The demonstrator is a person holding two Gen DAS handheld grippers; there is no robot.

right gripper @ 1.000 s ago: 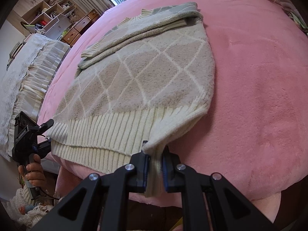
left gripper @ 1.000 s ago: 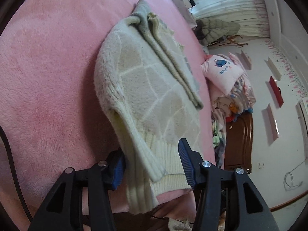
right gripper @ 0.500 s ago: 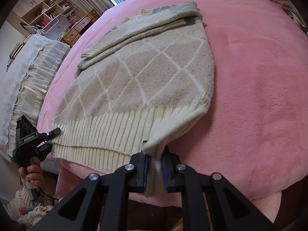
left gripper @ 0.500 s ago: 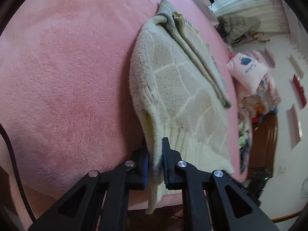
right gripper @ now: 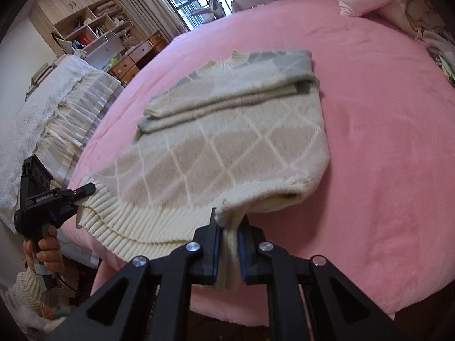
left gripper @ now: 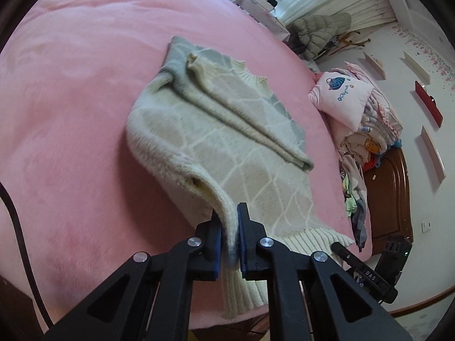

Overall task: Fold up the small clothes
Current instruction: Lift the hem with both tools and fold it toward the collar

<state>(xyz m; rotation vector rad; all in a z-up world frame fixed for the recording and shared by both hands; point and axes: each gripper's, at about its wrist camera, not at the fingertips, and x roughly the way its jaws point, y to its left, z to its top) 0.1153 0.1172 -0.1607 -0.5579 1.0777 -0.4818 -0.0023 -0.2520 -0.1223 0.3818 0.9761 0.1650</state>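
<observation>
Sweater lies on the pink bed, sleeves folded across the chest. Left gripper and right gripper each pinch a ribbed hem corner. Best lift both evenly, carry hem toward collar, keep edges aligned.

Left gripper at 6 o'clock, jaws clamped on ribbed hem corner of cream sweater, corner lifted off pink blanket. Sleeves lay folded across sweater body. Pillow on clothes pile at 3 o'clock. Right gripper partly visible at 4 o'clock.
</observation>
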